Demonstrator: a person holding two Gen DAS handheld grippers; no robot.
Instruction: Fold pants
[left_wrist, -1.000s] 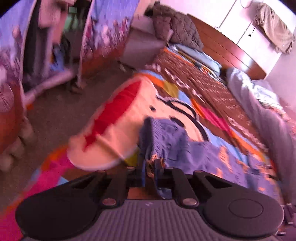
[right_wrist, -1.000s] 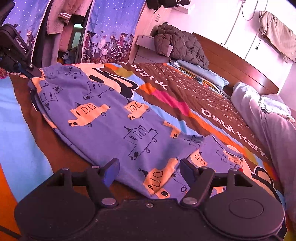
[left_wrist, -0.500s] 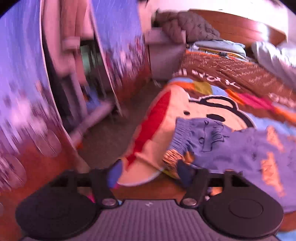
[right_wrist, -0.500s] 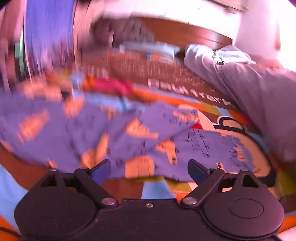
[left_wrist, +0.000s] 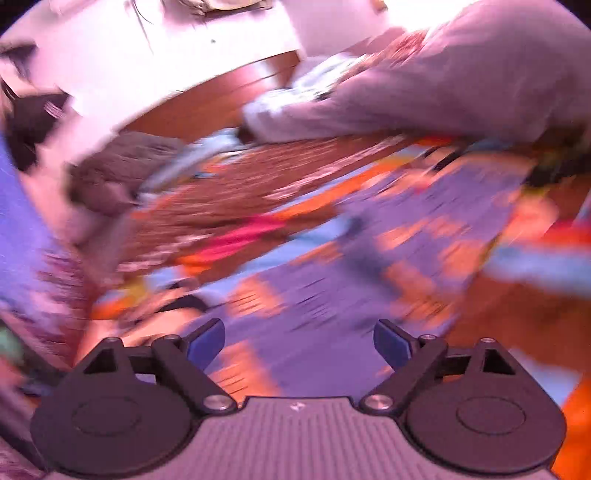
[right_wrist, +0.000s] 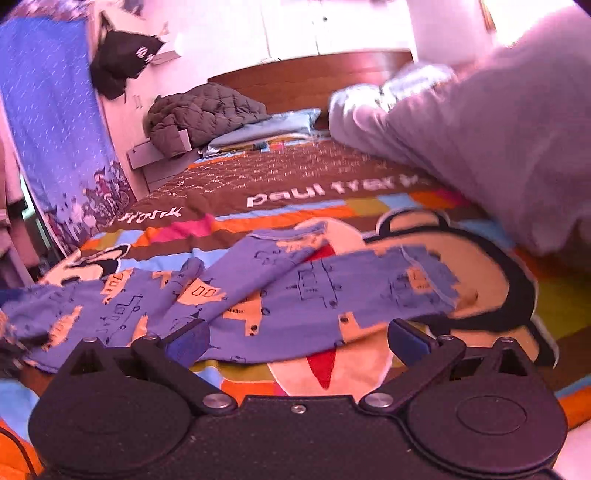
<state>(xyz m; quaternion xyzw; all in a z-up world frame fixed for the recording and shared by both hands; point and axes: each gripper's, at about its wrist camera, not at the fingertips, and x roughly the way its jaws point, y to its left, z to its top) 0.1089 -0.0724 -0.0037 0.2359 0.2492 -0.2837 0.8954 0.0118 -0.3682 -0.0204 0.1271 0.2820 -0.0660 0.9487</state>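
A blue curtain (right_wrist: 48, 122) hangs at the far left beside the bed. A dark quilted jacket (right_wrist: 203, 110) is heaped against the wooden headboard (right_wrist: 314, 77). The blue pants (right_wrist: 258, 291), printed with orange cars, lie spread across a colourful cartoon bedspread (right_wrist: 295, 192), waistband toward the left, the two legs stretching right and slightly parted. The left gripper (left_wrist: 298, 341) hovers over the pants, its blue-tipped fingers wide apart and holding nothing; that view is heavily blurred. The right gripper (right_wrist: 297, 338) sits just above the near edge of the pants, fingers likewise spread wide and empty. A pale grey duvet (right_wrist: 498, 140) is bunched at the far right.
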